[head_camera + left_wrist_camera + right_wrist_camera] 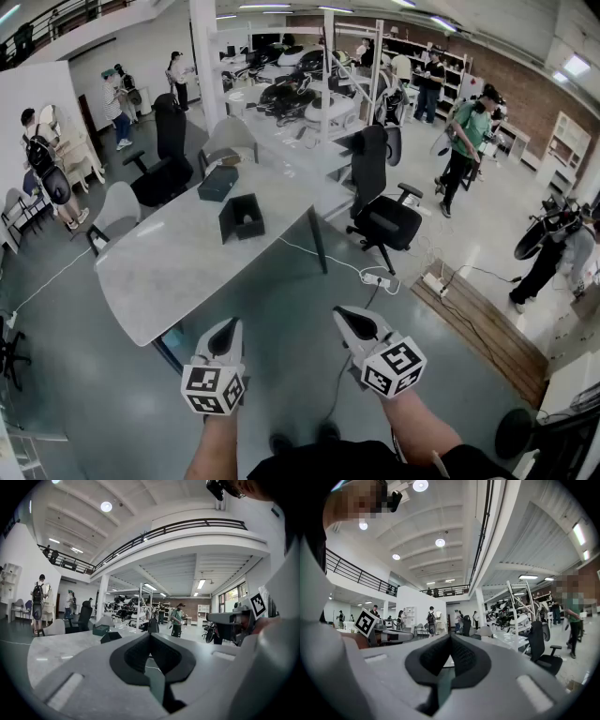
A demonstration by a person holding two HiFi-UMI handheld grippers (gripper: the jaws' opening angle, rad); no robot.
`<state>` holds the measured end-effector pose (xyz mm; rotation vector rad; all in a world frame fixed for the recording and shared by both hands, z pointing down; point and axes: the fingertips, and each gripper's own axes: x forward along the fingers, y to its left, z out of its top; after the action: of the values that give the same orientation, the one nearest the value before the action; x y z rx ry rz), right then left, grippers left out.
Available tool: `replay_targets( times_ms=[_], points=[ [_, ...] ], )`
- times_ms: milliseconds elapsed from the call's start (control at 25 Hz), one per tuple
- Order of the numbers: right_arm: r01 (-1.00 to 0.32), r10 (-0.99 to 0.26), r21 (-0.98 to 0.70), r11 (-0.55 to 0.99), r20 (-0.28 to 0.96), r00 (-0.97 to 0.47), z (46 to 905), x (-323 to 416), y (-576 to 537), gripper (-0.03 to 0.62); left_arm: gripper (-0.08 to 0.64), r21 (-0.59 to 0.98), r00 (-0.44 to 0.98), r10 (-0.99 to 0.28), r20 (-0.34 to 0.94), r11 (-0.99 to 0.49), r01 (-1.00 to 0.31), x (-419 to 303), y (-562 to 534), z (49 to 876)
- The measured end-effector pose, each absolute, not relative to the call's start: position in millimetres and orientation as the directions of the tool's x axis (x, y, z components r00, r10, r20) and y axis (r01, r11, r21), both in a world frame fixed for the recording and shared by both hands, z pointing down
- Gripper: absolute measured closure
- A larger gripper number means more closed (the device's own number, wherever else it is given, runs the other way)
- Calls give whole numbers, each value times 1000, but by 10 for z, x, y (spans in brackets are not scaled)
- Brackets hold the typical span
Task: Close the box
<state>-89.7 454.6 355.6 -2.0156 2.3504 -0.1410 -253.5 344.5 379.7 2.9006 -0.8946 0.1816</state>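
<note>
By the look of it you haven't begun: the black box sits open on the table, at 12 o'clock from your left gripper and well apart from it. A dark flat piece, perhaps its lid, lies at 11 o'clock from the box. Your left gripper and right gripper both have their jaws pressed together, holding nothing.

box — black, square, open top | on white table, near far corner

Right gripper, jaws together (empty)
</note>
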Motion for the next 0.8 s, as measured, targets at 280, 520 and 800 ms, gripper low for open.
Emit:
replay_targets(
  times_ms=[280, 520, 800],
  points=[
    [-985, -989, -105, 139, 31, -143, 3607, -725, 4535, 592, 549, 62, 820, -551, 153, -823, -565, -2319, 3460, 3847],
    [-986, -993, -124, 111, 26, -115, 3662, -444, 4732, 592, 549, 60, 814, -557, 166, -818, -572, -2170, 3613, 3874],
    [-980, -991, -146, 133, 12, -136, 3784, -194, 4923, 592, 549, 39, 810, -558, 179, -819, -573, -1864, 3782, 3920]
  ],
)
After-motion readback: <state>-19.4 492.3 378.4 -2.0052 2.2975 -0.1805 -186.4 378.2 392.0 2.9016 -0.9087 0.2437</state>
